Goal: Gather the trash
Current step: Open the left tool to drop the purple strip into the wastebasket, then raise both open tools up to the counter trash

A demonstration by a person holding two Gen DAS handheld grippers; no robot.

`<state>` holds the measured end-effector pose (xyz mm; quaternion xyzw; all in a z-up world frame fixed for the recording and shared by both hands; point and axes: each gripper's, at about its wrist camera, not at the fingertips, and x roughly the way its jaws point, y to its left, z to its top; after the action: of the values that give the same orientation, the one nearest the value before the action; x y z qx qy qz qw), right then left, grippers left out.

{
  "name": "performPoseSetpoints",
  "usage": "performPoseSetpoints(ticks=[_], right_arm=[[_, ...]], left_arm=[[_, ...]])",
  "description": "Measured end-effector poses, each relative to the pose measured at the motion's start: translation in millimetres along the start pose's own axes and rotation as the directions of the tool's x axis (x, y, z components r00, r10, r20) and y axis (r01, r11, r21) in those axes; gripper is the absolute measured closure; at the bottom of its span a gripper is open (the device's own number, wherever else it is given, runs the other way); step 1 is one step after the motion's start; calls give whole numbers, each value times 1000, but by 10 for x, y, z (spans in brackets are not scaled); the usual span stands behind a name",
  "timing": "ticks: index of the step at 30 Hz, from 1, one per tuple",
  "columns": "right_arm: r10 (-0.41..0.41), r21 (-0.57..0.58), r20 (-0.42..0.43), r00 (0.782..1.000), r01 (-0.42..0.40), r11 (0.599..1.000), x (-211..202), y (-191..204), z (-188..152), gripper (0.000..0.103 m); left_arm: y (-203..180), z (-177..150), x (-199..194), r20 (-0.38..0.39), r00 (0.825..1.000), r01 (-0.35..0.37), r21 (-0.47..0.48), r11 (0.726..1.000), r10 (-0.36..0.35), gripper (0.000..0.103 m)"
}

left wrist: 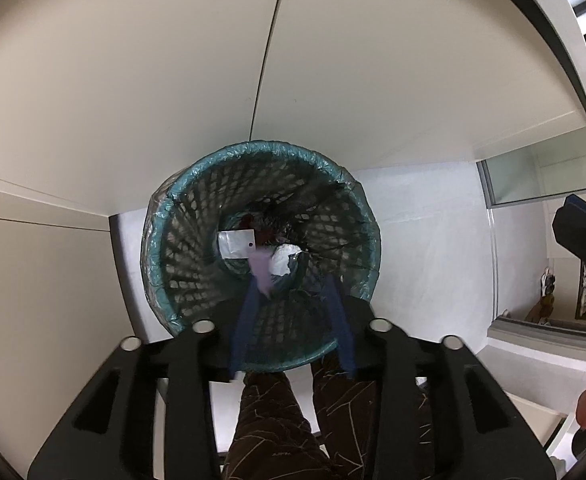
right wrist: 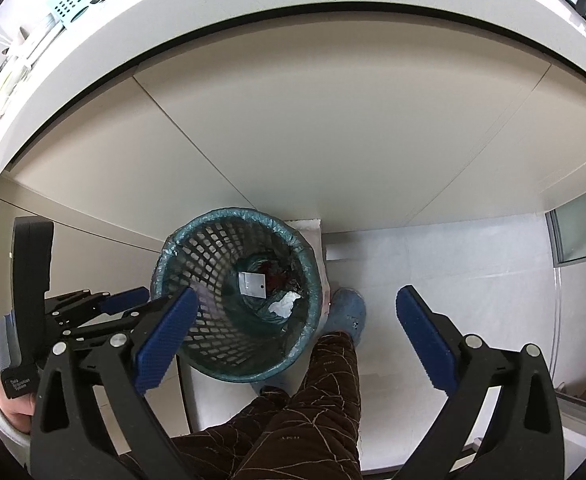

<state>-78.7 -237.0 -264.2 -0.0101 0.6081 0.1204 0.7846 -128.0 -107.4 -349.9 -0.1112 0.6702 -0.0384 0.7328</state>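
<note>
A dark mesh bin (left wrist: 261, 148) with a teal liner stands on the white floor against the cabinet. My left gripper (left wrist: 293, 284) points down into it with its blue fingers apart. A blurred lilac scrap (left wrist: 263, 272) shows just off the tip of the left finger, over the bin's mouth. At the bottom lie a white card (left wrist: 237, 244), crumpled white paper (left wrist: 285, 260) and something red. In the right wrist view my right gripper (right wrist: 296, 296) stands wide open and empty above the bin (right wrist: 229, 214) and floor, with the left gripper (right wrist: 133, 304) beside it at the bin's left rim.
Beige cabinet doors (right wrist: 333, 140) rise behind the bin under a white counter holding a light-blue holder (right wrist: 73, 0). The person's legs in brown patterned trousers (right wrist: 325, 380) and a blue slipper (right wrist: 347, 308) stand right beside the bin. A glass panel (left wrist: 545, 176) is at the right.
</note>
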Motion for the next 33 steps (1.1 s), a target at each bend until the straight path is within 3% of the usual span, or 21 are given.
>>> performPoseSetpoints(ticks=[9, 14, 18, 23, 33], right_arm=[[5, 4, 0, 1000, -5, 1000, 23, 34, 42, 8], [5, -20, 19, 1000, -5, 1000, -82, 82, 64, 8], [1, -19, 66, 998, 0, 1000, -273, 93, 135, 8], [-50, -8, 175, 983, 52, 999, -598, 97, 301, 8], [-61, 32, 354, 933, 54, 998, -1190, 158, 758, 8]], left_arm=[[45, 42, -151, 43, 999, 21, -14, 1000, -20, 39], [66, 69, -419, 114, 992, 48, 0, 999, -48, 25], [61, 94, -753, 196, 979, 52, 25, 998, -56, 7], [84, 197, -1189, 278, 960, 32, 28, 999, -38, 6], [169, 521, -2027, 424, 905, 32, -6, 999, -26, 6]])
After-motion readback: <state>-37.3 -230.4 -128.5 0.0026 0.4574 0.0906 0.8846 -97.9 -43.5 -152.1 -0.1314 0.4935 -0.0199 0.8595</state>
